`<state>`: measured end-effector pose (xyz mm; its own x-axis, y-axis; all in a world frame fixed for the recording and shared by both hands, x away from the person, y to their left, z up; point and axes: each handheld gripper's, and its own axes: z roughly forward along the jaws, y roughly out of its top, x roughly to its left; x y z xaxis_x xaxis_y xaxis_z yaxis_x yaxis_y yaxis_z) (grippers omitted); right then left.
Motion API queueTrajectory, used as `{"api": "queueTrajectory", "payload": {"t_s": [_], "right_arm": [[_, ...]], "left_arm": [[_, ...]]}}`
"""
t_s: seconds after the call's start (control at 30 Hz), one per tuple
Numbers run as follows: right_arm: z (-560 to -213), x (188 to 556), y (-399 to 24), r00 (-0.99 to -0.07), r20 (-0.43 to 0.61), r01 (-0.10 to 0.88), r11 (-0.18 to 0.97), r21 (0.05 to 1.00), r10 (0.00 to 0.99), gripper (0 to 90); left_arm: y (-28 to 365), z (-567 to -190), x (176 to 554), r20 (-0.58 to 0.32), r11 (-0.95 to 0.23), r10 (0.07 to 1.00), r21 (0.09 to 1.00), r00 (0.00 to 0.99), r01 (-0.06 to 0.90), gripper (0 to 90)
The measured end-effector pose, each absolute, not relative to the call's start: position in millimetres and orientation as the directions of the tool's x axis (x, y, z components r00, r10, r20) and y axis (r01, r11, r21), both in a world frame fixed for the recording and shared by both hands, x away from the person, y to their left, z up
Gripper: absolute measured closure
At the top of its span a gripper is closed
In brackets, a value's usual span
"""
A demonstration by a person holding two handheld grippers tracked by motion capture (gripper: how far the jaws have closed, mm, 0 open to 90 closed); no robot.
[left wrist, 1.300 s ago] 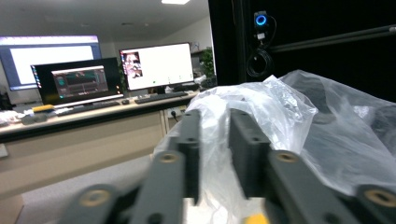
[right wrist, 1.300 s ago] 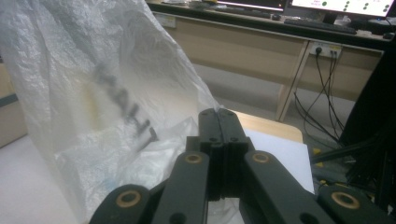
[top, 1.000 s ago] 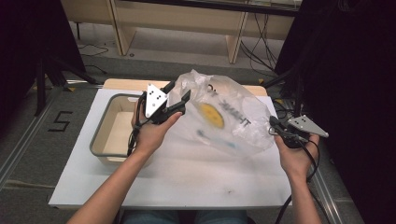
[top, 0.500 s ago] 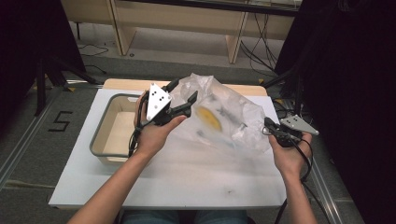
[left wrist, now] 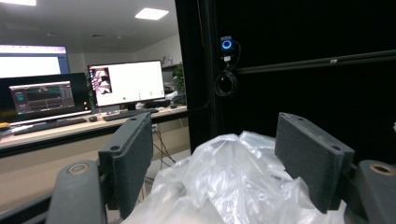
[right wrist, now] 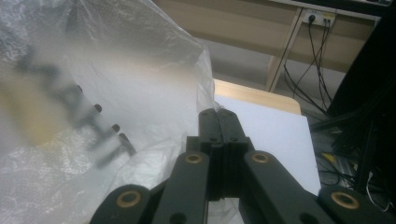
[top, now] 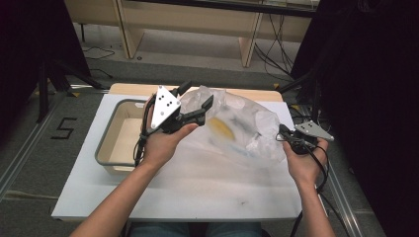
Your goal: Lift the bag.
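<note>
Near strip of the white board (top: 188, 192) lies bare — plastic bag (top: 237, 123) and tray (top: 116, 133) crowd behind.

Clear plastic bag (top: 237, 123): crumpled, translucent, dark lettering and yellow patch, lifted partly off white table top, beside tray's right side.

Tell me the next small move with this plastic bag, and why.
Probably bring the left gripper down and close it on the plastic bag. Its jaws have just been opening, with film between them unpressed, while the right gripper is clamped shut at the bag's far edge.
</note>
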<state>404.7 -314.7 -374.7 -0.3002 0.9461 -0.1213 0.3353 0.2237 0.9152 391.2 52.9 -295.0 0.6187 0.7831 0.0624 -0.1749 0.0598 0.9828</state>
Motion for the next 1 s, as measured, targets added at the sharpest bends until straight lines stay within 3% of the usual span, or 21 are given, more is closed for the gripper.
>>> {"api": "queueTrajectory", "payload": {"t_s": [1.0], "right_arm": [[-378.6, 413.7, -318.5, -0.222, -0.109, 0.389, 0.190, 0.901, 0.969, 90.0]], "left_arm": [[77.4, -281.6, 374.7, 0.048, 0.079, 0.761, 0.983, 0.647, -0.166, 26.0]]}}
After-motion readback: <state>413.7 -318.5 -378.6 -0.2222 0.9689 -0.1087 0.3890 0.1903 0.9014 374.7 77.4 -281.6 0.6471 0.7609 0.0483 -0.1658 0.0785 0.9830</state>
